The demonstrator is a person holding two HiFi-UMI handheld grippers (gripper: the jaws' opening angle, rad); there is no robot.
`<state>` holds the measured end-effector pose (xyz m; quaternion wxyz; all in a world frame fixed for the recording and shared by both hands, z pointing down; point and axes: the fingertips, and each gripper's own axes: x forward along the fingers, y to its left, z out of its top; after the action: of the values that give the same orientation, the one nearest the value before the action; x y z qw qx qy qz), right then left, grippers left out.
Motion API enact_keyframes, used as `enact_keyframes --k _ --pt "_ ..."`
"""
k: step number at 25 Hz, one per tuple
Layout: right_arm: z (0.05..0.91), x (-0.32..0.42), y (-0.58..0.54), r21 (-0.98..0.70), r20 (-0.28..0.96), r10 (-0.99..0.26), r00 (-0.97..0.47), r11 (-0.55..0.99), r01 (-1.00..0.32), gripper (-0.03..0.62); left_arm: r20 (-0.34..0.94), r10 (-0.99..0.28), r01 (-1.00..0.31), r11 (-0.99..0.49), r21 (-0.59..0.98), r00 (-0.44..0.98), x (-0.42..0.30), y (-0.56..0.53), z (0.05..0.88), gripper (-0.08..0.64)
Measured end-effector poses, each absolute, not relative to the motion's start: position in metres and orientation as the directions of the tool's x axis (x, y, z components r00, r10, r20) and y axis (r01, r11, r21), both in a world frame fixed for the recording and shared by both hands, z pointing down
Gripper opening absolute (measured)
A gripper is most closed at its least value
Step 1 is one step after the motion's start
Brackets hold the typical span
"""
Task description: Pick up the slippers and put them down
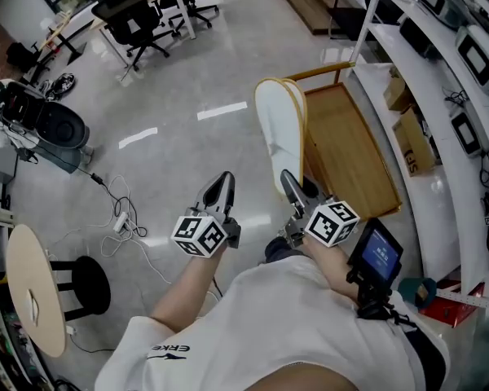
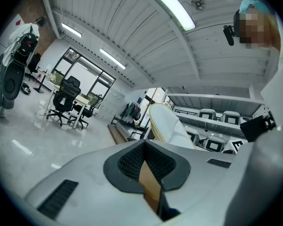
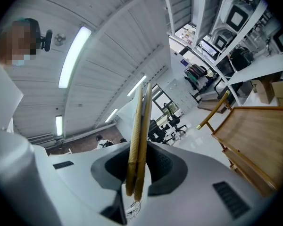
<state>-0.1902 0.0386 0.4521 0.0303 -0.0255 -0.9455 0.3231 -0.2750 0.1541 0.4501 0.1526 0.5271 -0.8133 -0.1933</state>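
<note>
A grey polished floor (image 1: 187, 137) fills the head view; white shelving (image 1: 440, 96) lines its right side; a low wooden tray (image 1: 350, 149) sits beside it; a pair of white slippers (image 1: 279, 133), upright and pressed together, hangs just left of the tray, clamped in the jaws of the right gripper (image 1: 290, 186); the left gripper (image 1: 220, 187) has its jaws closed on nothing.

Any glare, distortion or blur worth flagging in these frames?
Head view: sharp, evenly lit, white light streaks on the glossy floor. Left gripper view: strong fisheye bending, dark corners, ceiling light blown out. Right gripper view: same fisheye; the slippers between the jaws look sharp.
</note>
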Motion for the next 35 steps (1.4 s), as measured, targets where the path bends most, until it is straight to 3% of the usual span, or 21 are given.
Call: enact_keyframes --k 8,16,35 --pt "0.455 -0.236 -0.013 -0.624 0.028 0.021 -0.999 0.782 -0.001 0.071 0.042 -0.938 -0.823 0.323 0.468 -0.345 -0.326 0.087 0.450 0.003" --pt "0.455 -0.235 -0.065 -0.633 0.014 -0.064 -0.998 0.772 -0.059 0.071 0.036 -0.973 -0.861 0.218 0.460 -0.227 -0.329 0.005 0.446 0.003" --pt "0.461 -0.202 -0.171 -0.661 0.042 -0.486 -0.873 0.641 -0.389 0.071 0.042 -0.973 -0.865 -0.181 0.469 0.226 -0.315 -0.155 0.447 0.003"
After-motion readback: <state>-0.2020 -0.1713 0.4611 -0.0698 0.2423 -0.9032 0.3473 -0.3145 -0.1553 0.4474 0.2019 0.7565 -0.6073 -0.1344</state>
